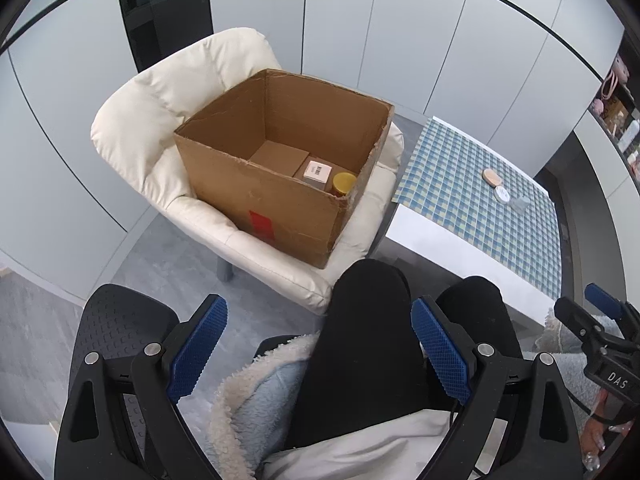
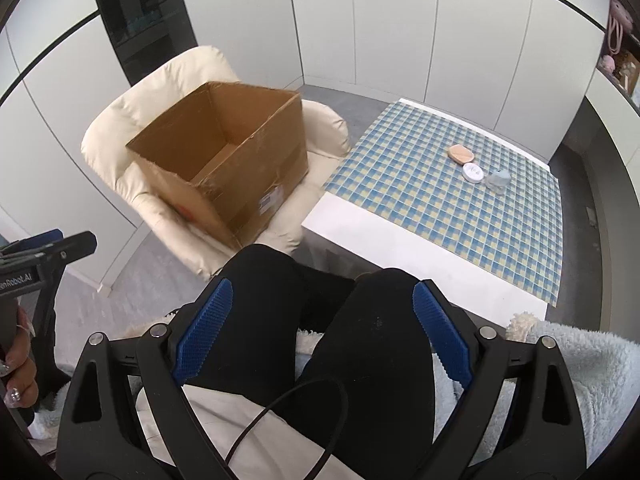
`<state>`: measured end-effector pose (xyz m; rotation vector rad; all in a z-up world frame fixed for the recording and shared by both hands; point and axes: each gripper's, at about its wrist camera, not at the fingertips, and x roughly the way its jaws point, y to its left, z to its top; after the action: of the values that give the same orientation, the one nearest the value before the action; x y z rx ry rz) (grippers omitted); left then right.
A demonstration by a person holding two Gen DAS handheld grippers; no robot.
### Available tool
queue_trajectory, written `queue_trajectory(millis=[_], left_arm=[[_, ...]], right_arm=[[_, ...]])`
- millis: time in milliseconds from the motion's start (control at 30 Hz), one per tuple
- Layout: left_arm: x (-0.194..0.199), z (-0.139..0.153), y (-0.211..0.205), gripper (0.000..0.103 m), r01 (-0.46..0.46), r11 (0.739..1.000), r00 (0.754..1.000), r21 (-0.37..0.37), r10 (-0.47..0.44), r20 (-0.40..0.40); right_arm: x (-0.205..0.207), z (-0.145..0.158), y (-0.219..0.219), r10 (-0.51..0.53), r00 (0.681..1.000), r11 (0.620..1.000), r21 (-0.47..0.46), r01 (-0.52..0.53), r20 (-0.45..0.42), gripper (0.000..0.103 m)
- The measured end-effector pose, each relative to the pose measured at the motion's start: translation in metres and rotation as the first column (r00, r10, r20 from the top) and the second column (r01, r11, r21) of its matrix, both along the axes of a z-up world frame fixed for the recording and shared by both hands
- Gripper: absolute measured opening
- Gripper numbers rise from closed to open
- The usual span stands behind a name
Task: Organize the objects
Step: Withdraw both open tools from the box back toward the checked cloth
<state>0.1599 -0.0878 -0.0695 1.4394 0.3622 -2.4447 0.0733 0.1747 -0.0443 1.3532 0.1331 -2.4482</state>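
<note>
An open cardboard box (image 1: pixel 280 200) (image 2: pixel 224 168) stands on a cream armchair (image 1: pixel 160 120) (image 2: pixel 120 136). Inside it lie a small brown carton (image 1: pixel 278 157), a white box with a barcode (image 1: pixel 317 172) and a yellow-lidded jar (image 1: pixel 344 182). On the checked tablecloth (image 1: pixel 460 200) (image 2: pixel 440 208) lie a peach oval case (image 1: pixel 492 177) (image 2: pixel 461 153), a white round tin (image 1: pixel 502 193) (image 2: pixel 473 171) and a small clear bottle with a pale blue cap (image 1: pixel 520 202) (image 2: pixel 498 180). My left gripper (image 1: pixel 320 348) and right gripper (image 2: pixel 322 328) are open and empty, low over the person's black-clad knees.
The person's knees (image 1: pixel 368 320) (image 2: pixel 360 320) and a fluffy blue-white robe (image 1: pixel 256 392) fill the foreground. The right gripper shows at the left wrist view's right edge (image 1: pixel 600 320). White cabinets stand behind; shelves with items (image 1: pixel 624 120) lie at the right.
</note>
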Motion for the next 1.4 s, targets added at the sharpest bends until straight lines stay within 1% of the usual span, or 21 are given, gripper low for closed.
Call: queue_trajectory(millis=[167,300,467,633,833,1000,1133,1233,1333,1400], left_arm=[[-0.008,0.003,0.007,0.094,0.022,1.000,1.000,-0.011,-0.022,0.003],[-0.018,0.007,0.018,0.094,0.057,0.998,0.998,-0.033,-0.057,-0.006],[-0.035,0.010,0.037,0.094,0.104,0.993,0.995,-0.052,-0.104,-0.008],[-0.055,0.010,0.059,0.094,0.155,0.986,0.988,-0.068,-0.156,-0.011],[-0.081,0.008,0.093,0.094,0.231,0.971,0.973,-0.068,-0.232,-0.014],[-0.102,0.005,0.127,0.094,0.297,0.951,0.954,-0.089,-0.300,-0.012],[-0.121,-0.005,0.146,0.094,0.329,0.942,0.944,-0.067,-0.330,-0.001],[-0.137,-0.015,0.160,0.094,0.358,0.932,0.934,-0.055,-0.358,0.007],[-0.152,-0.022,0.169,0.094,0.369,0.926,0.929,-0.079,-0.370,-0.004],[-0.162,-0.029,0.174,0.094,0.372,0.924,0.927,-0.088,-0.374,-0.010]], right_arm=[[-0.002,0.001,0.009,-0.018,1.000,1.000,-0.005,0.018,-0.008,0.094],[-0.005,-0.001,0.015,-0.035,0.999,0.999,0.012,0.035,-0.015,0.094],[-0.009,-0.004,0.026,-0.062,0.998,0.998,0.007,0.062,-0.009,0.094],[-0.013,-0.008,0.044,-0.105,0.994,0.994,0.008,0.105,-0.004,0.094],[-0.018,-0.012,0.076,-0.181,0.983,0.983,0.002,0.181,0.005,0.094],[-0.021,-0.012,0.108,-0.271,0.963,0.963,0.001,0.271,-0.011,0.094],[-0.028,-0.021,0.136,-0.340,0.940,0.940,-0.009,0.340,0.002,0.094],[-0.033,-0.030,0.160,-0.407,0.913,0.912,-0.036,0.408,0.016,0.094],[-0.036,-0.037,0.186,-0.475,0.880,0.875,-0.091,0.475,0.015,0.094],[-0.038,-0.039,0.198,-0.502,0.865,0.860,-0.096,0.500,0.004,0.094]])
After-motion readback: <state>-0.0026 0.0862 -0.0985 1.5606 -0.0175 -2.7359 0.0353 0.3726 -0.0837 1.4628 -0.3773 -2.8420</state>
